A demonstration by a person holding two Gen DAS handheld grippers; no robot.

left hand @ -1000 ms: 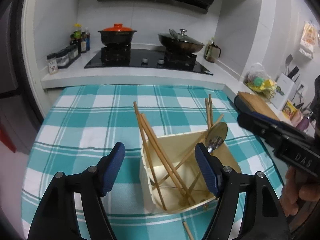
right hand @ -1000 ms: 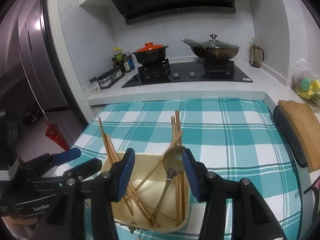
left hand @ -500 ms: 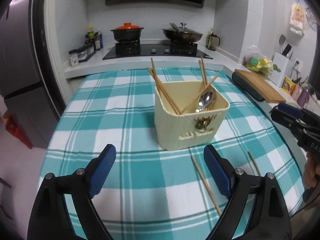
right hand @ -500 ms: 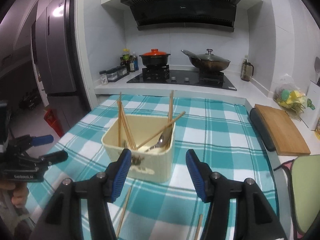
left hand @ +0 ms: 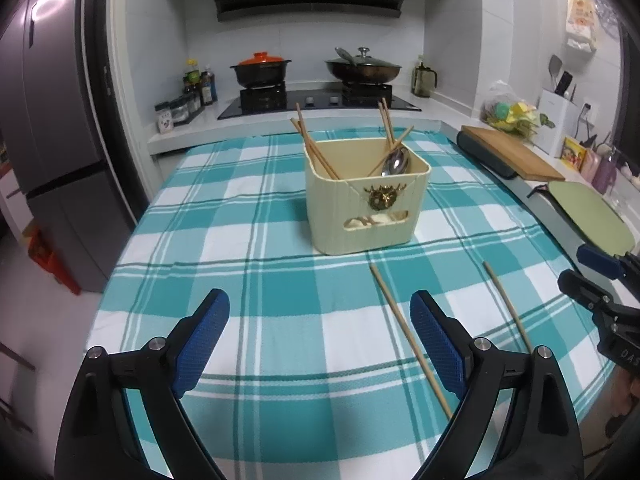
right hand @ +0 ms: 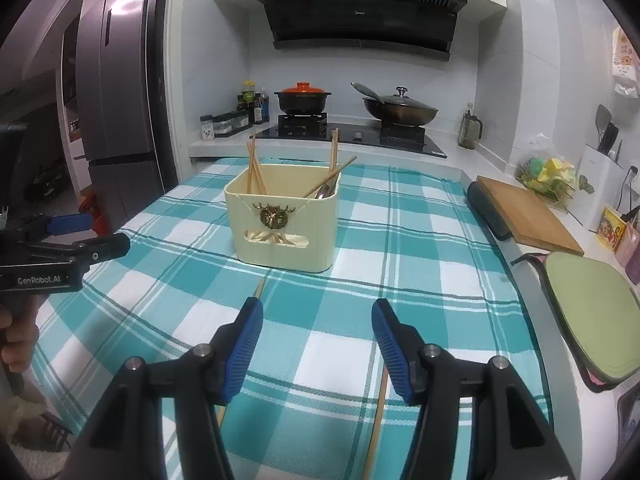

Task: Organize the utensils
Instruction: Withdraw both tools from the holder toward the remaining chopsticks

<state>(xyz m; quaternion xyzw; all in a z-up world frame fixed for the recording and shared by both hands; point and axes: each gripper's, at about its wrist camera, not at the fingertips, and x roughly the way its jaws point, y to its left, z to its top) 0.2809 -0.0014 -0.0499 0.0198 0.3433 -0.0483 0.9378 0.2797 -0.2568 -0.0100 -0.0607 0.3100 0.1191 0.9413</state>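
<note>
Both tongs have withdrawn from the cream utensil holder [left hand: 366, 208].

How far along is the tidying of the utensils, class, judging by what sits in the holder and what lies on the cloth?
Done: several chopsticks and a spoon stand in the cream holder. In hand: nothing; the left gripper, whose jaws have just been opening, and the right gripper are both empty over the checked cloth. Left: two loose chopsticks lying on the cloth in front of the holder.

left wrist: table's near-left | right wrist: near-right | shared: cream holder [left hand: 366, 204]
</note>
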